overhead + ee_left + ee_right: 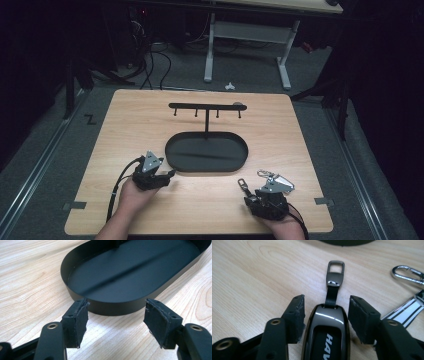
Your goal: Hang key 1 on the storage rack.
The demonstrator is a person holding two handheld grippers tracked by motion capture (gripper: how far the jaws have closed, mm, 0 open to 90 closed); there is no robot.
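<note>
Right tool (326, 315), jaws apart, straddles a glossy black key fob (325, 332) lettered "HAV…"; left tool (116, 322) gapes empty before the black oval metal tray (82, 298).

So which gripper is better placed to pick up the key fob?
The right gripper: its open jaws already straddle the key fob. The left gripper faces the black tray instead.

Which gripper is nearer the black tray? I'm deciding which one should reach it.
Left. The left gripper sits just off the tray at its near-left rim; the right gripper is farther back, over a key fob.
</note>
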